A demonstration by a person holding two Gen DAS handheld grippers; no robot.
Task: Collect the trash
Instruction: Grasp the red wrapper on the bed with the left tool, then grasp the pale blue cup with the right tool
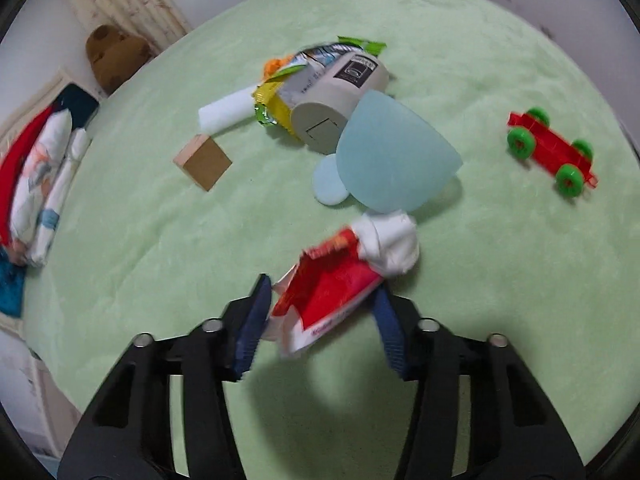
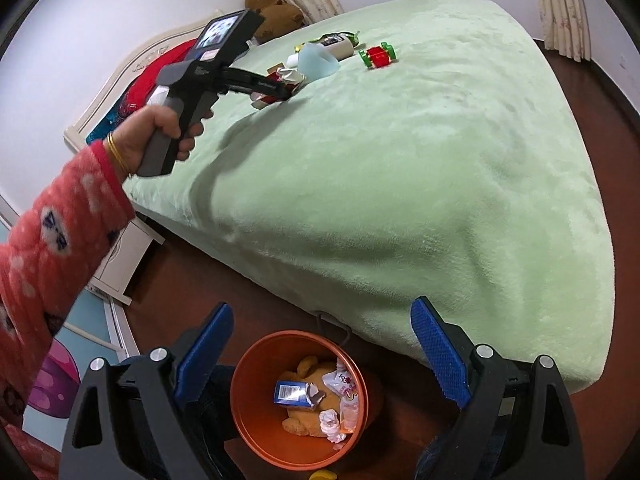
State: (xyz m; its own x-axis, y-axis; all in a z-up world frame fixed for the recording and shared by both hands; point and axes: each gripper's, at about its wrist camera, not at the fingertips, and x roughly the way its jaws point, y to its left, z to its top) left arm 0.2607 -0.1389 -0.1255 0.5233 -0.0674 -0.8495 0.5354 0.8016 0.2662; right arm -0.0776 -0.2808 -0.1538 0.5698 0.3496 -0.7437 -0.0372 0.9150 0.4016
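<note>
My left gripper [image 1: 320, 300] straddles a crumpled red and white wrapper [image 1: 324, 292] with a white tissue wad [image 1: 390, 246] at its far end, on the green bed cover [image 1: 160, 240]. Its jaws are still apart, one on each side of the wrapper. Further off lie more wrappers [image 1: 288, 76] around a tipped grey cup [image 1: 340, 100]. My right gripper [image 2: 320, 348] is open and empty above an orange bin [image 2: 300, 396] on the floor, which holds several pieces of trash. The left gripper [image 2: 280, 88] also shows in the right wrist view.
A pale blue bowl [image 1: 392, 152] lies beside the grey cup. A wooden block [image 1: 202, 160], a white foam bar [image 1: 228, 110] and a red toy car with green wheels [image 1: 550, 150] sit on the bed. Pillows [image 1: 40, 184] and a brown plush [image 1: 116, 56] are at the headboard.
</note>
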